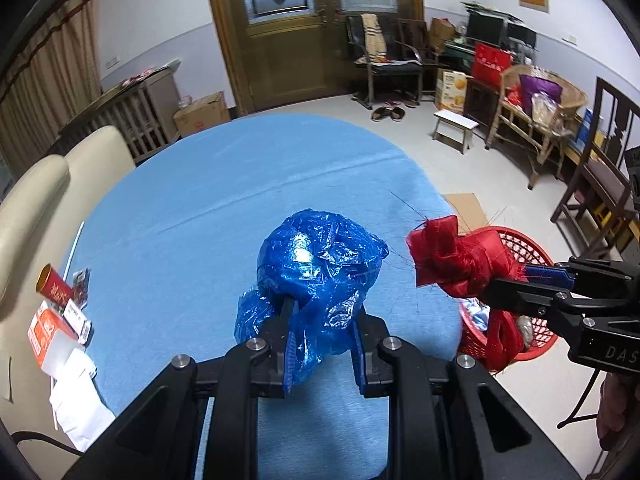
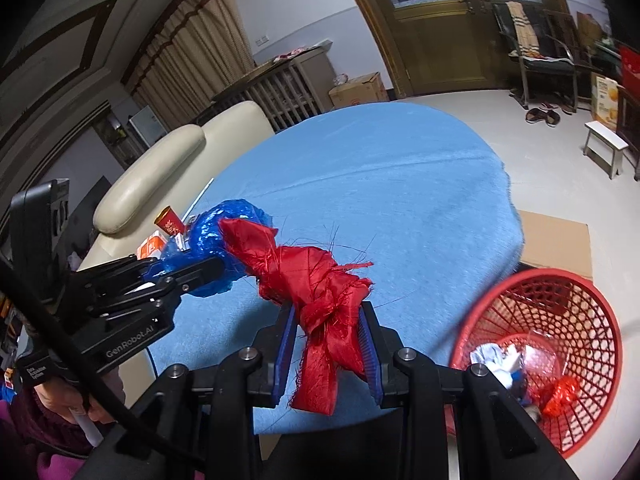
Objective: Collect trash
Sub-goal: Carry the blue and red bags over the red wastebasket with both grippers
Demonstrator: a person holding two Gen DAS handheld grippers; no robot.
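My left gripper [image 1: 320, 320] is shut on a crumpled blue plastic bag [image 1: 320, 268], held above the round blue table [image 1: 240, 188]. That bag [image 2: 208, 236] also shows in the right wrist view, with the left gripper [image 2: 216, 268] coming in from the left. My right gripper [image 2: 328, 320] is shut on a knotted red ribbon cloth [image 2: 316, 280], lifted over the table's near edge. In the left wrist view the red cloth [image 1: 456, 260] and right gripper [image 1: 508, 280] hang above the red basket [image 1: 532, 248]. The red basket [image 2: 560, 300] stands on the floor to the right, with trash inside.
Small boxes, a red tube [image 1: 54, 284] and white paper [image 1: 80, 408] lie at the table's left edge. A cream sofa [image 2: 176, 160] stands behind on the left. Flat cardboard [image 2: 556, 240] lies on the floor by the basket. Chairs [image 1: 392, 56], a white stool [image 1: 456, 124] and clutter fill the far right.
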